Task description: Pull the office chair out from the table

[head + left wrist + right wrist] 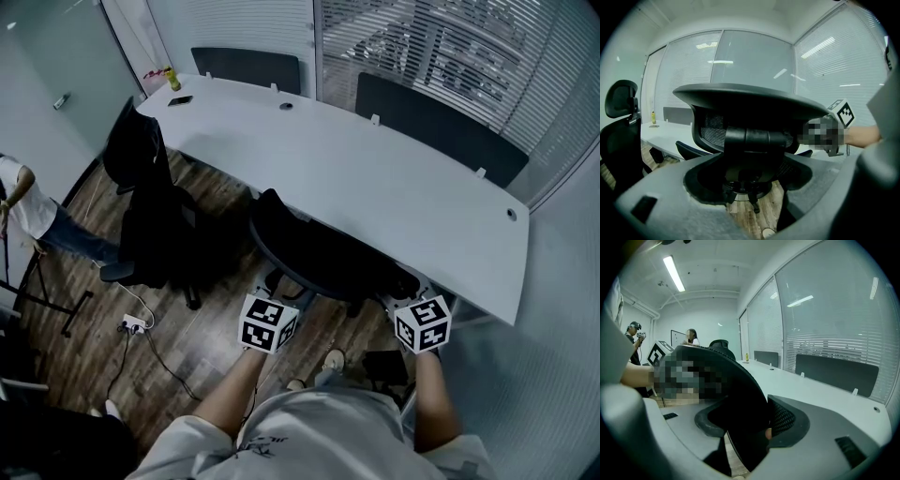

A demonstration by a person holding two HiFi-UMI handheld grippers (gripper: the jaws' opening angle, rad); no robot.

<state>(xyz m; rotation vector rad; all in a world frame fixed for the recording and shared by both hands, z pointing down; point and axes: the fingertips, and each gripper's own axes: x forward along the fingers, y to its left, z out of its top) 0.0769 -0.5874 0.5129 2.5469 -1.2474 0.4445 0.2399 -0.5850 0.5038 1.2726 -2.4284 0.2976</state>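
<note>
Black mesh on a curved rim: pinched the office chair (319,258), parked against the smooth white table (375,178), by its backrest edge with the right gripper (750,427), grey jaws closed on it, and held the left gripper (754,201) behind the back, jaws wide apart, grasping nothing.

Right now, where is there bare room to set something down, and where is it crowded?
The table is bare along most of its length; only its far left end holds a bottle and a phone. The floor is crowded: the chair fills the spot ahead, a second chair stands to its left, and a power strip with its cable lies near it.
</note>
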